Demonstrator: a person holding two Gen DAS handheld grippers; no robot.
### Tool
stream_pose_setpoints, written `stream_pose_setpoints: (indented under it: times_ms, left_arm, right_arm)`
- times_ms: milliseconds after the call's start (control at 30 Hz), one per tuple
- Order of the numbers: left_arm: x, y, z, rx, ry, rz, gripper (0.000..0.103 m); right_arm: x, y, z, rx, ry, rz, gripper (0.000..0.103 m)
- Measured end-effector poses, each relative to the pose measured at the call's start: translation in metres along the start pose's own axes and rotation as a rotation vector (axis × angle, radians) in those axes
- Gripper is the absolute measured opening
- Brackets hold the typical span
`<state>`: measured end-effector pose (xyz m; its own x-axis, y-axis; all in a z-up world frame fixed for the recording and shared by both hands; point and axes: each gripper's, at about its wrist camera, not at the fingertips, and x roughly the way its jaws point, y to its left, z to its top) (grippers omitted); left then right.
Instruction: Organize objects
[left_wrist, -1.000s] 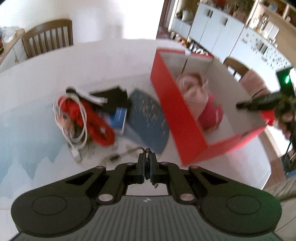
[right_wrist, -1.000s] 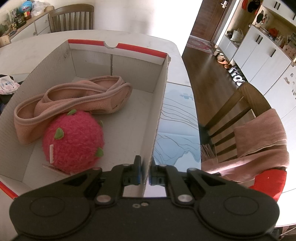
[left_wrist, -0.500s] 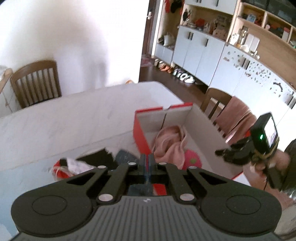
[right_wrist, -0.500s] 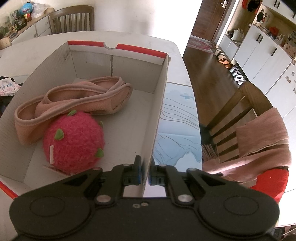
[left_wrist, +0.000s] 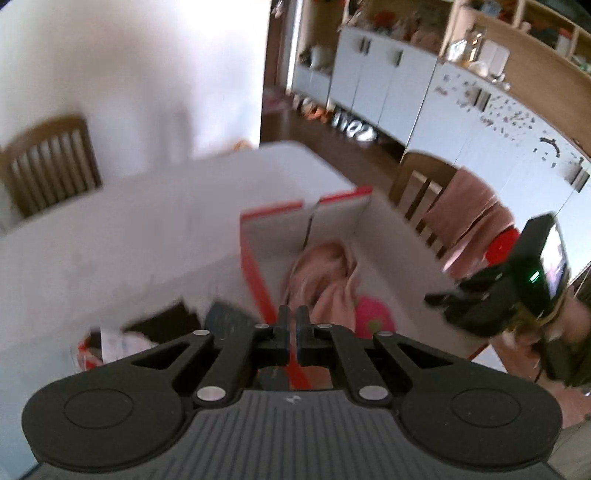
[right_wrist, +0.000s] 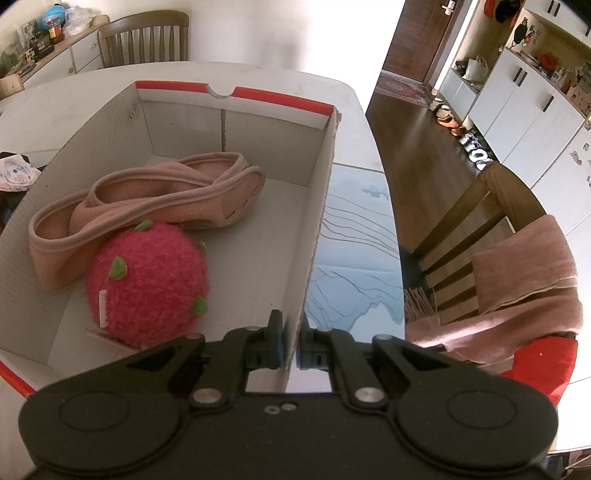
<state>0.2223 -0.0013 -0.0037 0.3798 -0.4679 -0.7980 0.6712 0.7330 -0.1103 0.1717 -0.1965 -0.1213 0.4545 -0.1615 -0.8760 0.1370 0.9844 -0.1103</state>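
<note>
A red cardboard box (right_wrist: 325, 177) stands on the white table (right_wrist: 354, 110). It holds a pink fabric band (right_wrist: 155, 199) and a fuzzy pink strawberry ball (right_wrist: 147, 284). My right gripper (right_wrist: 290, 332) is shut on the box's right wall near its front corner. In the blurred left wrist view my left gripper (left_wrist: 291, 321) is shut and seems empty, raised above the table. Past it lie the box (left_wrist: 258, 266), the pink band (left_wrist: 325, 280) and the ball (left_wrist: 373, 317). The right gripper (left_wrist: 443, 299) shows at the right.
A pile of loose things lies left of the box: a dark blue flat item (left_wrist: 225, 314), black cloth (left_wrist: 166, 321) and something red and white (left_wrist: 107, 343). Wooden chairs (right_wrist: 476, 221) stand around the table, one draped with a pink towel (right_wrist: 524, 269).
My left gripper has risen and tilted up, away from the pile, so the pile dropped low in its view. My right gripper and the box have held still.
</note>
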Motion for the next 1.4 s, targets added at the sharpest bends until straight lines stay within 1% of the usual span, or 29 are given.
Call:
stream_pose_setpoints:
  times_ms: [67, 167, 200, 233, 267, 300, 333, 367, 500, 633, 767, 900, 967, 1000, 1033, 1167, 1200, 1233, 1267, 1300, 1333, 1400]
  left_arm:
    - [0.007, 0.009, -0.012, -0.018, 0.025, 0.022, 0.003]
    - [0.017, 0.019, -0.032, -0.029, 0.069, 0.059, 0.008]
    - [0.021, 0.022, -0.040, -0.035, 0.088, 0.061, 0.013]
    - [0.024, 0.025, -0.047, -0.042, 0.103, 0.064, 0.024]
    - [0.027, 0.027, -0.054, -0.046, 0.117, 0.068, 0.031]
    - [0.030, 0.028, -0.061, -0.044, 0.128, 0.068, 0.049]
    - [0.032, 0.029, -0.068, -0.041, 0.132, 0.063, 0.062]
    - [0.034, 0.028, -0.075, -0.040, 0.130, 0.060, 0.063]
    - [0.052, 0.027, -0.091, -0.032, 0.167, 0.051, 0.063]
    - [0.075, 0.023, -0.104, 0.010, 0.214, 0.094, 0.063]
    - [0.092, 0.030, -0.111, -0.005, 0.250, 0.108, 0.063]
    - [0.100, 0.034, -0.111, -0.006, 0.273, 0.114, 0.061]
    - [0.104, 0.034, -0.110, 0.004, 0.282, 0.120, 0.050]
    - [0.106, 0.034, -0.111, 0.008, 0.284, 0.123, 0.042]
    - [0.108, 0.033, -0.111, 0.009, 0.288, 0.124, 0.040]
    - [0.111, 0.032, -0.110, 0.017, 0.292, 0.125, 0.039]
    - [0.111, 0.032, -0.109, 0.015, 0.291, 0.125, 0.037]
    - [0.111, 0.031, -0.109, 0.017, 0.291, 0.124, 0.032]
    - [0.111, 0.031, -0.108, 0.021, 0.292, 0.124, 0.030]
    - [0.112, 0.030, -0.107, 0.023, 0.294, 0.120, 0.021]
    - [0.112, 0.029, -0.107, 0.023, 0.293, 0.121, 0.017]
    - [0.112, 0.029, -0.108, 0.011, 0.296, 0.115, 0.015]
  right_arm:
    - [0.001, -0.001, 0.000, -0.001, 0.001, 0.002, 0.005]
    - [0.002, -0.001, 0.001, -0.001, 0.004, 0.004, 0.005]
    - [0.002, -0.002, 0.001, 0.003, 0.006, 0.005, 0.005]
    - [0.002, -0.002, 0.002, 0.004, 0.009, 0.007, 0.005]
    - [0.001, -0.003, 0.002, 0.004, 0.010, 0.008, 0.005]
    - [0.001, -0.003, 0.002, 0.003, 0.010, 0.007, 0.004]
    - [0.001, -0.003, 0.002, 0.002, 0.009, 0.005, 0.004]
    - [0.002, -0.004, 0.003, 0.005, 0.011, 0.003, 0.004]
    - [0.002, -0.010, 0.003, 0.011, 0.016, -0.002, 0.005]
    - [0.001, -0.012, 0.004, 0.012, 0.019, -0.008, 0.005]
    - [0.000, -0.012, 0.004, 0.009, 0.019, -0.009, 0.005]
    - [0.000, -0.012, 0.004, 0.009, 0.019, -0.009, 0.005]
    - [0.000, -0.012, 0.004, 0.010, 0.019, -0.008, 0.005]
    - [0.000, -0.012, 0.004, 0.010, 0.019, -0.009, 0.005]
    - [0.000, -0.012, 0.004, 0.009, 0.019, -0.009, 0.005]
    - [0.000, -0.012, 0.004, 0.010, 0.019, -0.009, 0.005]
    - [0.000, -0.012, 0.004, 0.009, 0.019, -0.009, 0.005]
    - [-0.001, -0.012, 0.005, 0.009, 0.019, -0.009, 0.005]
    - [0.000, -0.012, 0.004, 0.009, 0.019, -0.009, 0.005]
    - [0.000, -0.012, 0.004, 0.010, 0.019, -0.009, 0.005]
    - [0.000, -0.012, 0.004, 0.011, 0.019, -0.008, 0.005]
    - [0.000, -0.012, 0.004, 0.010, 0.019, -0.009, 0.005]
